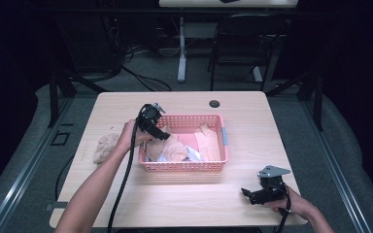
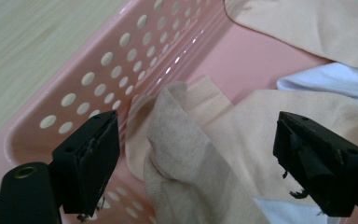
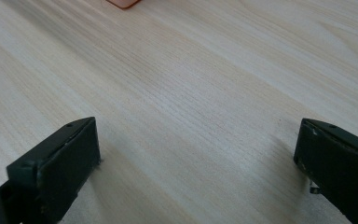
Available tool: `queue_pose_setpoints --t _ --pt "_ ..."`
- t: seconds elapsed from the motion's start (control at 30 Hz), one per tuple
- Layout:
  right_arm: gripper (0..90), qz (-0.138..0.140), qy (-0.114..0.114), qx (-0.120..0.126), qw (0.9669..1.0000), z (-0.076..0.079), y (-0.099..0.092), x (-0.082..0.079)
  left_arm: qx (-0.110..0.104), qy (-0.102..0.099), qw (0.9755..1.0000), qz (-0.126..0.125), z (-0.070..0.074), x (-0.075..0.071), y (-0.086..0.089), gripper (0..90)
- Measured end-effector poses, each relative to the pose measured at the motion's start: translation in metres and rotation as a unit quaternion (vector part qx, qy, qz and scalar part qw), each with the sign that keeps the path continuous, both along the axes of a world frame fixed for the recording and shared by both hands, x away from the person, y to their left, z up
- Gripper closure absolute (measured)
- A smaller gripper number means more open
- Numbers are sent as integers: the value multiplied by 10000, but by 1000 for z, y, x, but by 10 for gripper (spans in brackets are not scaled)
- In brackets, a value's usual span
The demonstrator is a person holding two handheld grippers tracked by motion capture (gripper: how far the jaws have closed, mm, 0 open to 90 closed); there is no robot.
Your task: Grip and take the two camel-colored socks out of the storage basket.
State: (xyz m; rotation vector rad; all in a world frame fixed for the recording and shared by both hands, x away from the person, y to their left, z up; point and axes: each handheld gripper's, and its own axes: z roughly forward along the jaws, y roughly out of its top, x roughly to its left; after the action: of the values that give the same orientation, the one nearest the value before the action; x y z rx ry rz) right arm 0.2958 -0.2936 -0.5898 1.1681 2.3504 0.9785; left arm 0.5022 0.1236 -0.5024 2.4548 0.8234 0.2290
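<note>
A pink perforated basket [image 1: 184,166] sits mid-table and holds several beige socks [image 1: 175,148] and a white cloth [image 1: 193,154]. My left gripper [image 1: 162,137] reaches into the basket's left end. In the left gripper view its jaws stand open [image 2: 196,158] on either side of a rumpled beige sock [image 2: 182,154], with a gap at each pad; the basket wall [image 2: 98,79] runs behind and the white cloth [image 2: 335,79] lies to the right. My right gripper [image 1: 247,193] rests low near the table's front right, open [image 3: 196,163] over bare wood.
A loose beige sock [image 1: 106,145] lies on the table left of the basket. A round cable hole [image 1: 214,104] is near the far edge. A black chair [image 1: 243,43] and a table leg stand beyond. The basket's corner [image 3: 121,3] is far ahead in the right gripper view.
</note>
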Motion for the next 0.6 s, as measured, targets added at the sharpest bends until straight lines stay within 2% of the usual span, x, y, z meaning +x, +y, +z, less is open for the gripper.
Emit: queue_pose_setpoints --t 0.23,0.43,0.57,0.6 --pt "0 0 0 -3 10000 0 0 0 168 146 9997 111 -4 1 -2 319" --pt "0 0 -1 -1 10000 0 0 0 344 344 9986 185 -8 3 -1 383" --pt "0 0 -1 0 10000 0 0 0 477 347 9979 270 -10 2 -2 468" --pt "0 0 -1 0 10000 0 0 0 472 364 9978 278 -10 2 -2 512"
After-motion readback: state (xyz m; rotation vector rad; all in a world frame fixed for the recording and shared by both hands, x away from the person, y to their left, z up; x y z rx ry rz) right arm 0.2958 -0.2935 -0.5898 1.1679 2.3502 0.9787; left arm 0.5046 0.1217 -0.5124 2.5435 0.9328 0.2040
